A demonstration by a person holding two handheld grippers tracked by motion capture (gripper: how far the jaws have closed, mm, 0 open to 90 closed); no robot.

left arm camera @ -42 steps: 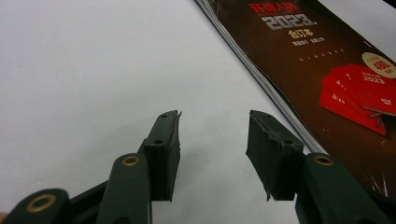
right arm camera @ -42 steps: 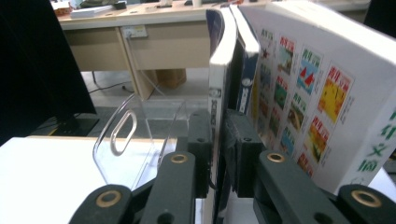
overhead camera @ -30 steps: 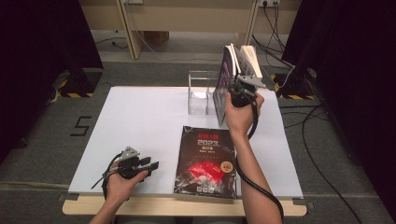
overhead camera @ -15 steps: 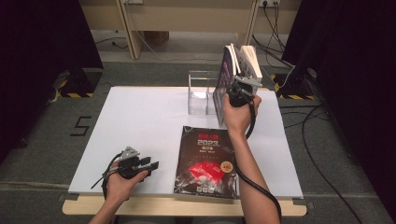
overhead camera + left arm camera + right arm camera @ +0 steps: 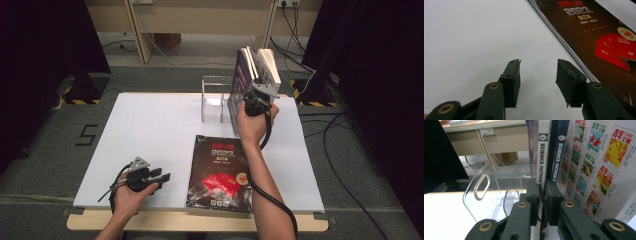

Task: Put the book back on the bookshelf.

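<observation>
Several magazines [image 5: 252, 62] stand upright in a clear acrylic rack [image 5: 216, 100] at the table's far side. My right gripper [image 5: 256, 97] reaches them from the front. Its jaws have just been closing, and in the right gripper view they [image 5: 542, 195] pinch the white spine of a science fiction magazine [image 5: 543, 152]. A blue-spined issue [image 5: 557, 152] and a magazine with a colourful tiled cover [image 5: 599, 170] stand beside it. My left gripper [image 5: 161, 176] rests low at the front left, open and holding nothing [image 5: 537, 75]. A black 2023 magazine [image 5: 222, 172] lies flat just right of it.
The white table [image 5: 150, 125] has bare room across its left half. The rack's left compartments [image 5: 486, 192] hold nothing. The flat black magazine [image 5: 599, 37] reaches the table's front edge. Cables trail on the floor at the right.
</observation>
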